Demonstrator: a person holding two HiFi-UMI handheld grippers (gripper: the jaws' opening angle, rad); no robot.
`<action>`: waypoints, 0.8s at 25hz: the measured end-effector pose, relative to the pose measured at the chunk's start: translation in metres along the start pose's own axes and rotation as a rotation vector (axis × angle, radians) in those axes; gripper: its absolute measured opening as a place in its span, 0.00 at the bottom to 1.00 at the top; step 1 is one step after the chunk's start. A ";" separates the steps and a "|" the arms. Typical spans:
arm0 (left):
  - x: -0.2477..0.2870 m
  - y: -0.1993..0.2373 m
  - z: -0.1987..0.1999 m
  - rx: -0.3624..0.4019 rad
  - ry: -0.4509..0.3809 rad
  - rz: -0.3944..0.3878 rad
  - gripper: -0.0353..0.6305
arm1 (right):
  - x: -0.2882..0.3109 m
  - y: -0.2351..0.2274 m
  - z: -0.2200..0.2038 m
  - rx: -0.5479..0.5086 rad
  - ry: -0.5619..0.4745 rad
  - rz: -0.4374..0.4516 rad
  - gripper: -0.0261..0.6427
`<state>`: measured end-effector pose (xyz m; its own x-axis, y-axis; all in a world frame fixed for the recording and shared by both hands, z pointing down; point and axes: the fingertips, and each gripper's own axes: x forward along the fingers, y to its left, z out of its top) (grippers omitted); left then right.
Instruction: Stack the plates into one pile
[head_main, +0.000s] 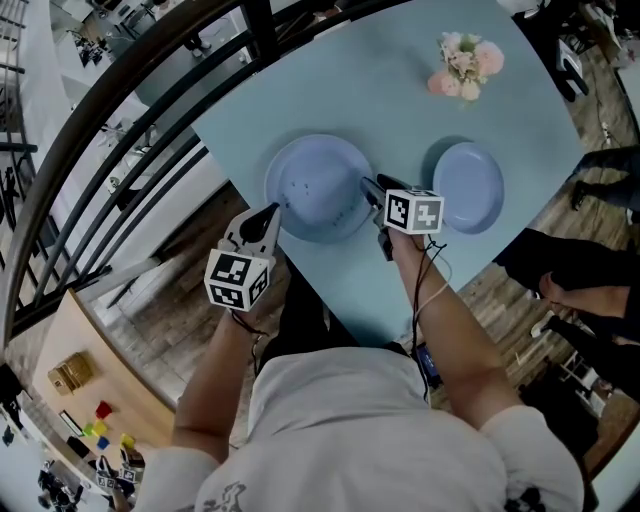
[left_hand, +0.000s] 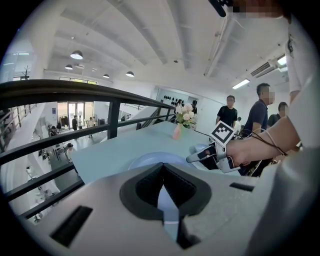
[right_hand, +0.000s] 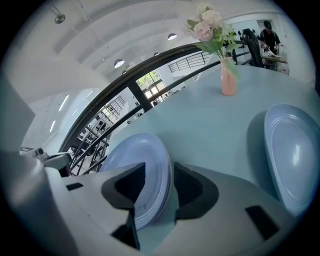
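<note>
Two light blue plates lie on the pale blue table (head_main: 400, 110). The left plate (head_main: 318, 187) is near the table's front left edge, and the right plate (head_main: 468, 186) lies apart from it. My right gripper (head_main: 368, 186) is open, with the left plate's right rim (right_hand: 132, 155) between its jaws (right_hand: 157, 172); the pads do not press on it. The right plate (right_hand: 292, 150) shows at the right of the right gripper view. My left gripper (head_main: 273, 211) is shut with nothing in it, its tip (left_hand: 163, 165) at the left plate's (left_hand: 150, 160) near-left rim.
A pink vase of flowers (head_main: 465, 65) stands at the far side of the table. A black railing (head_main: 120, 130) curves past the table's left edge. Several people (left_hand: 257, 112) stand beyond the table. A wooden shelf with coloured blocks (head_main: 100, 425) is at lower left.
</note>
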<state>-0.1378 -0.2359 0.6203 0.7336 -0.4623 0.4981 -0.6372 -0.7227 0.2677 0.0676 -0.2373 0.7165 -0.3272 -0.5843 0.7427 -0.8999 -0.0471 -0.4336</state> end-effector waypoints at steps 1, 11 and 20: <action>-0.001 -0.002 0.002 0.004 -0.002 0.000 0.06 | -0.003 0.002 0.001 -0.012 -0.008 0.003 0.32; -0.021 -0.051 0.025 0.067 -0.054 -0.029 0.06 | -0.075 0.034 -0.001 -0.204 -0.124 0.029 0.33; -0.048 -0.148 0.038 0.146 -0.101 -0.099 0.06 | -0.180 0.052 -0.029 -0.333 -0.264 0.062 0.33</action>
<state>-0.0700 -0.1262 0.5254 0.8156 -0.4288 0.3884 -0.5251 -0.8306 0.1857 0.0718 -0.1115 0.5752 -0.3374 -0.7673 0.5454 -0.9390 0.2335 -0.2524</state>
